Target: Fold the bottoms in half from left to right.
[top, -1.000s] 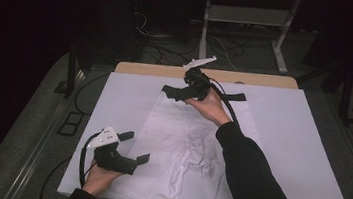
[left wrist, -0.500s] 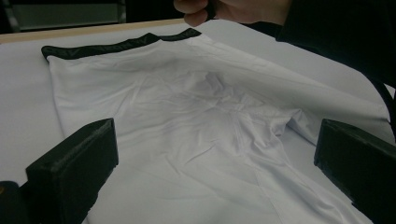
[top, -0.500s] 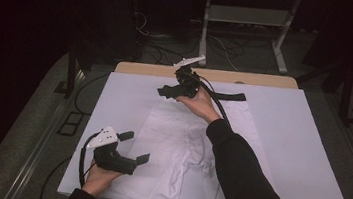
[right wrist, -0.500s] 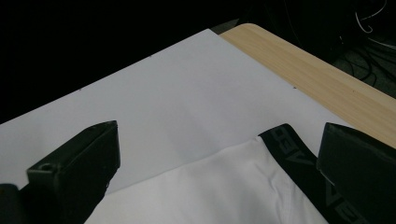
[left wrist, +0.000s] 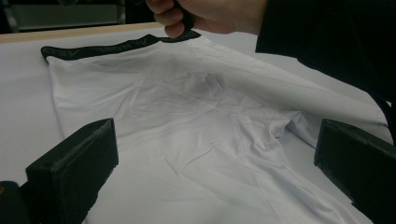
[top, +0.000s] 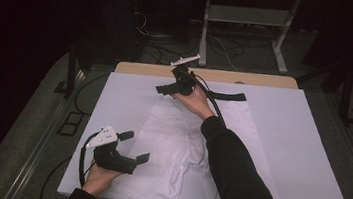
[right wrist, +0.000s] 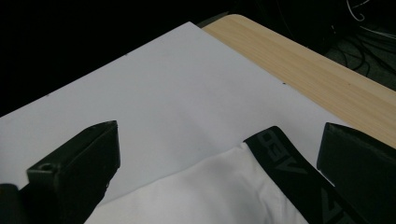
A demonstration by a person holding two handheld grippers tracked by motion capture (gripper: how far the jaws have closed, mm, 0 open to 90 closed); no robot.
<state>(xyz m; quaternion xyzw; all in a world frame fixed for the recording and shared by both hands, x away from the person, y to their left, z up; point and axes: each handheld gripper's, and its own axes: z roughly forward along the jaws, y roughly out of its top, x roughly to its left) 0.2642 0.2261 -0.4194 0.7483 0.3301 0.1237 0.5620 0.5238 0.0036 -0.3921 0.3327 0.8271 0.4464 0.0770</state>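
A white garment [top: 180,140] with a black waistband [top: 225,96] lies flat on the white-covered table [top: 303,159], waistband at the far side. My right gripper [top: 166,89] hovers open at the waistband's left end. In the right gripper view the band's end [right wrist: 280,161] and white cloth [right wrist: 224,196] lie between the spread jaws of the gripper [right wrist: 219,140]. My left gripper [top: 134,147] is open at the near left edge of the garment. The left gripper view looks across the creased cloth [left wrist: 196,121] to the waistband [left wrist: 107,49] and the person's other hand [left wrist: 210,14].
A strip of bare wooden tabletop [top: 247,79] shows beyond the white cover. Cables [top: 169,53] and a metal stand [top: 245,34] are on the dark floor behind the table. A black sleeve [top: 236,177] crosses the garment's right half.
My right gripper has slid left along the waistband to its left end. The left gripper has stayed where it was.
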